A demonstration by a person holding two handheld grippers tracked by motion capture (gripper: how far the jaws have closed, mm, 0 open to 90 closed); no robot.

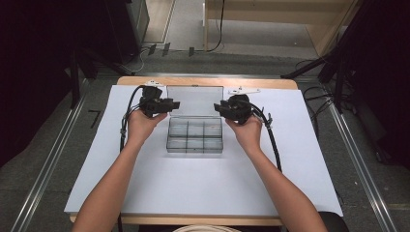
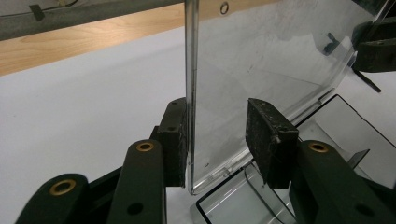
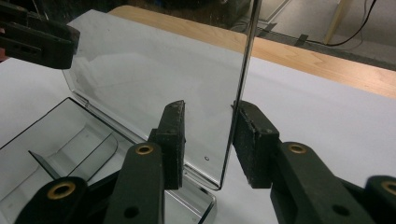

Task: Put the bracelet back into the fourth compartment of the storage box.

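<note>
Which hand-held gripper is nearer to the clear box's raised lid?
Neither clearly: both are at it. The left hand-held gripper straddles one side edge of the lid, one pad against it. The right hand-held gripper straddles the opposite edge likewise.

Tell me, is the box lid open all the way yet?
The clear lid already stands upright over the compartment box. The left hand-held gripper and right hand-held gripper each straddle a side edge, jaws not clamped. Whether it swings further isn't clear.

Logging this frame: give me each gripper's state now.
Left gripper: open, straddling the clear lid edge, no clamp.
Right gripper: open, astride the lid's other edge.
</note>
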